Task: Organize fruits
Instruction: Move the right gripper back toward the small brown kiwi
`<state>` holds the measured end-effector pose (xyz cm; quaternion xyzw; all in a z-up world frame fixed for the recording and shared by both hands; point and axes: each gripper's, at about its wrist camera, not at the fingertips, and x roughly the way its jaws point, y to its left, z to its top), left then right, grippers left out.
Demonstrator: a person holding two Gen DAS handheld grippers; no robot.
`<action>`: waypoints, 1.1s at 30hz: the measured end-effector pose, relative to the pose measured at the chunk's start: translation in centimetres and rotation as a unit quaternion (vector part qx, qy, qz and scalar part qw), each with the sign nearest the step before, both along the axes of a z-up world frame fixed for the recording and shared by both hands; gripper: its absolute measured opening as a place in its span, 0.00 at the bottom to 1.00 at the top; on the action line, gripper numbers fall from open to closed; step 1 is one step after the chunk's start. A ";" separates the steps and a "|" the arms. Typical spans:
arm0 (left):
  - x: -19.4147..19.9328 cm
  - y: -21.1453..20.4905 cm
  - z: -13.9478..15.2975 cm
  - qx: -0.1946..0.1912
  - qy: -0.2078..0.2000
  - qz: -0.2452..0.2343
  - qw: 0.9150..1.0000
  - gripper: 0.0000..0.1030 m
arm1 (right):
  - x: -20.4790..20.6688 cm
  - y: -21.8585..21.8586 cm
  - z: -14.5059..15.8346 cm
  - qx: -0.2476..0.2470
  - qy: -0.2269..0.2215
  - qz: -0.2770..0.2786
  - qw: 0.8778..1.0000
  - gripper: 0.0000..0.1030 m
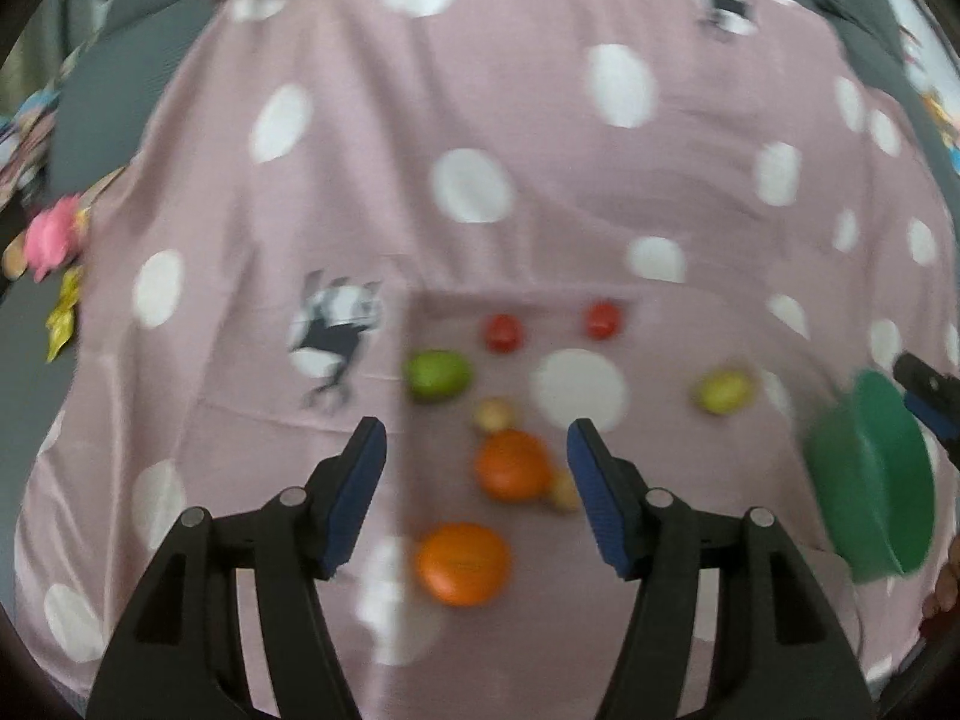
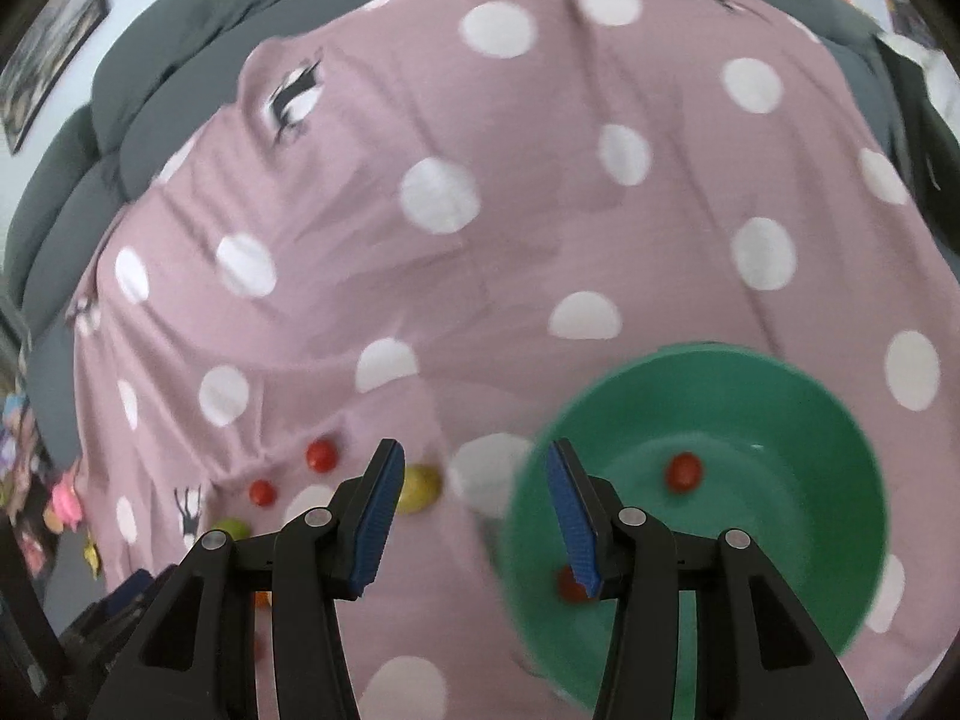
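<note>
Fruit lies scattered on a pink cloth [image 1: 360, 138] with white dots. My left gripper [image 1: 477, 429] hangs open above it with nothing between the pads. Under it are two oranges [image 1: 513, 465] [image 1: 463, 564] and two small tan fruits [image 1: 495, 414]. Beyond them lie a green lime [image 1: 438, 375], two red tomatoes [image 1: 503, 333] and a yellow-green fruit [image 1: 723, 391]. A green bowl [image 2: 750, 396] holds two tomatoes [image 2: 684, 471]. My right gripper [image 2: 474, 450] is open, and its right finger [image 2: 573, 516] stands over the bowl's left rim. The view is blurred.
The cloth covers a grey cushioned sofa [image 2: 180, 102]. A pink toy [image 1: 51, 234] and a yellow wrapper [image 1: 63, 312] lie off the cloth's left edge. Framed pictures [image 2: 48, 42] hang on the wall behind. A hand [image 1: 945, 588] shows at the right edge.
</note>
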<state>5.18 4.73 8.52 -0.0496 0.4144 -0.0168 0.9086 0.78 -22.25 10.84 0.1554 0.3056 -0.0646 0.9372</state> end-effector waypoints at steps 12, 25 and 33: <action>1.2 4.5 -1.0 -0.031 0.012 0.033 0.999 0.60 | 3.9 8.4 -4.0 -0.010 0.053 0.087 0.995 0.48; 2.3 5.4 -2.3 -0.078 0.040 0.033 0.996 0.60 | 5.0 13.0 -8.1 -0.016 0.141 0.182 0.973 0.48; 2.5 5.2 -2.7 -0.081 0.050 0.023 0.995 0.60 | 4.7 13.7 -8.1 -0.044 0.131 0.178 0.974 0.48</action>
